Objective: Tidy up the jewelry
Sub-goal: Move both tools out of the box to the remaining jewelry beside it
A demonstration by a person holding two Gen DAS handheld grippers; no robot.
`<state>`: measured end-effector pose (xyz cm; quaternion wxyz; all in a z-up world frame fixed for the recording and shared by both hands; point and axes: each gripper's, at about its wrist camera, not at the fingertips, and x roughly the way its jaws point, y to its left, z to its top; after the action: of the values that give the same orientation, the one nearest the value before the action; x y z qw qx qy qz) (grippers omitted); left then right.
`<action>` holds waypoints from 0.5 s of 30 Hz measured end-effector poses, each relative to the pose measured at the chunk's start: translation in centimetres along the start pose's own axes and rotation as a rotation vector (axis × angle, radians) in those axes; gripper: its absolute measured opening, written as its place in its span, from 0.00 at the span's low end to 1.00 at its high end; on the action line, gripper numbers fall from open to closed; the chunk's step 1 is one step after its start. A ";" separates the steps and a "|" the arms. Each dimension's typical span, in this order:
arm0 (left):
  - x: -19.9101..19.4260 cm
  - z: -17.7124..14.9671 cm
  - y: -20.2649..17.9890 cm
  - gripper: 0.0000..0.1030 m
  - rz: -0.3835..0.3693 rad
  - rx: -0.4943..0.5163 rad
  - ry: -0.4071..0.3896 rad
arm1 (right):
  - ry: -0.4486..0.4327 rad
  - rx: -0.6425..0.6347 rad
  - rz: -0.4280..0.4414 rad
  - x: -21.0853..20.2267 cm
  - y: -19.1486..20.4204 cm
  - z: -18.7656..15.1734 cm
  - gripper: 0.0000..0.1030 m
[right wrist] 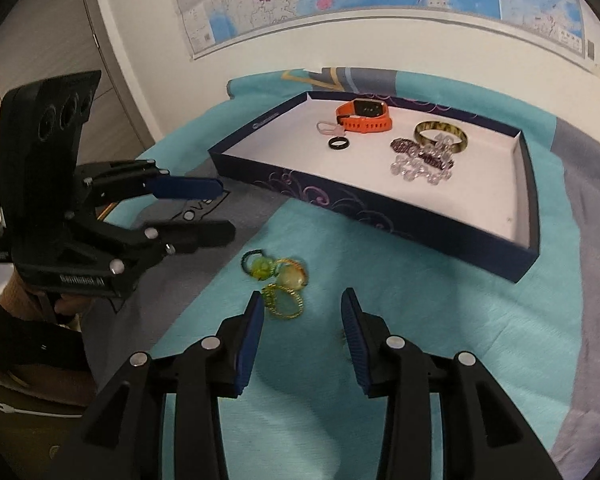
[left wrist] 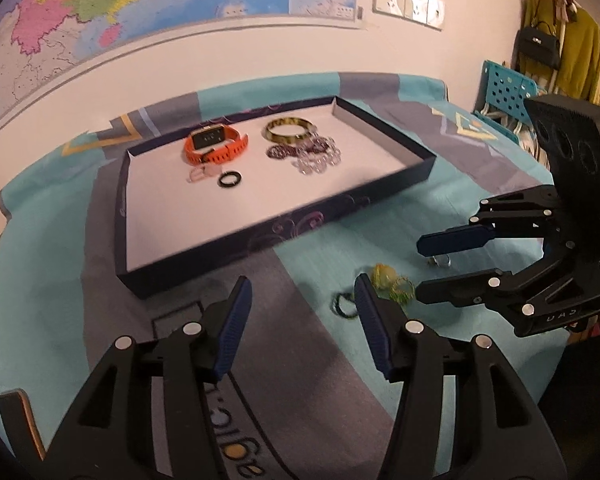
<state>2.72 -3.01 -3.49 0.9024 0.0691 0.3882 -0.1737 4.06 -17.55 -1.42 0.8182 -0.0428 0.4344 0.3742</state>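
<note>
My right gripper [right wrist: 300, 312] sits nearest, its blue ribbed pads parted with only teal cloth [right wrist: 320, 400] between them, grasping nothing. Just ahead and slightly left of its left pad lies the small cluster of gold-wire rings with yellow-green stones [right wrist: 278, 280], still on the cloth, so I judge this is the next piece to collect and the jaws are spread ready for it. My left gripper [left wrist: 302, 296] is likewise released and empty, hovering over the grey band of the cloth, with the same rings just right of its right pad. Further ahead of both grippers stands the shallow dark-blue cardboard tray with a white floor [right wrist: 380, 216]. Already inside it, grouped toward the far side, are the orange-strapped square watch [right wrist: 364, 117], a black ring [right wrist: 337, 143], a gold-and-black bangle [right wrist: 440, 136] and clear and purple bead bracelets [right wrist: 420, 162], sorted there to keep them together.
</note>
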 end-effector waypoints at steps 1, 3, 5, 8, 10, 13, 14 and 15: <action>0.1 -0.1 -0.1 0.51 0.003 0.003 0.006 | 0.001 0.000 -0.003 0.1 0.1 0.0 0.37; 0.3 -0.4 -0.3 0.51 0.004 0.001 0.017 | 0.002 -0.009 0.000 0.2 0.5 0.0 0.37; 0.5 -0.6 -0.5 0.51 0.004 -0.001 0.025 | 0.005 -0.019 -0.003 0.4 0.8 0.1 0.37; 0.6 -0.8 -0.7 0.51 0.009 0.000 0.031 | 0.020 -0.023 -0.017 0.8 1.0 0.2 0.37; 0.5 -0.8 -0.8 0.52 0.008 0.000 0.031 | 0.014 -0.023 -0.017 0.6 0.9 0.1 0.37; 0.5 -0.9 -1.0 0.53 0.003 0.000 0.029 | -0.008 0.004 -0.021 -0.1 0.3 0.1 0.37; 0.5 -1.0 -1.0 0.53 0.001 0.001 0.030 | -0.011 0.013 -0.021 -0.2 0.0 0.0 0.37; 0.6 -0.9 -1.1 0.53 0.000 0.002 0.031 | -0.016 0.028 -0.023 -0.5 -0.3 -0.1 0.37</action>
<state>2.07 -3.93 -4.57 0.8963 0.0728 0.4018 -0.1730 4.07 -18.07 -1.18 0.8265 -0.0335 0.4324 0.3589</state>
